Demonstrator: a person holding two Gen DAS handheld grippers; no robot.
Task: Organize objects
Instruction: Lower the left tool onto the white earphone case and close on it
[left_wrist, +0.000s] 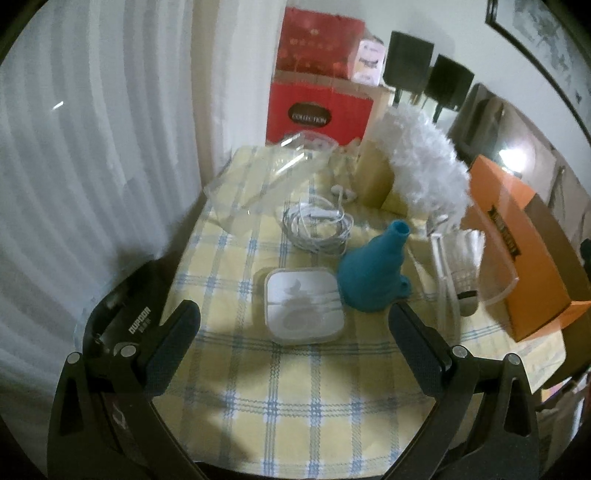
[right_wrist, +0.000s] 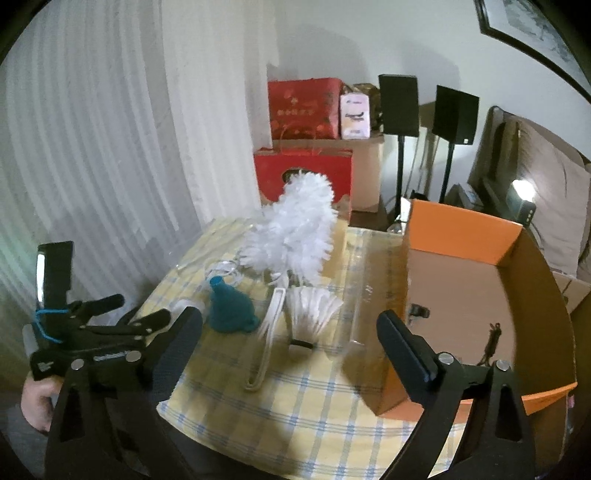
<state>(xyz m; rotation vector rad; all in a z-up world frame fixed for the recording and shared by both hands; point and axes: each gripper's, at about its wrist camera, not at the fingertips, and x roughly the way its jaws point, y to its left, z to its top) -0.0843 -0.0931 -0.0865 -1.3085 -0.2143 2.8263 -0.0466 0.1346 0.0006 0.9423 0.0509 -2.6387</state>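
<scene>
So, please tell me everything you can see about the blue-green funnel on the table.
The teal funnel stands upside down on the yellow checked tablecloth, its wide mouth down and its narrow spout up, tilted slightly. It looks like soft matte silicone, with a small tab at the rim. It stands close beside the white square case, with the coiled white cable behind it. No fingers touch it.

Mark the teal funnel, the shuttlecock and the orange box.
teal funnel (left_wrist: 369, 273): left wrist view, on its cone body.
shuttlecock (right_wrist: 312, 308): right wrist view, on its feather skirt.
orange box (right_wrist: 461, 225): right wrist view, on its far wall.
</scene>
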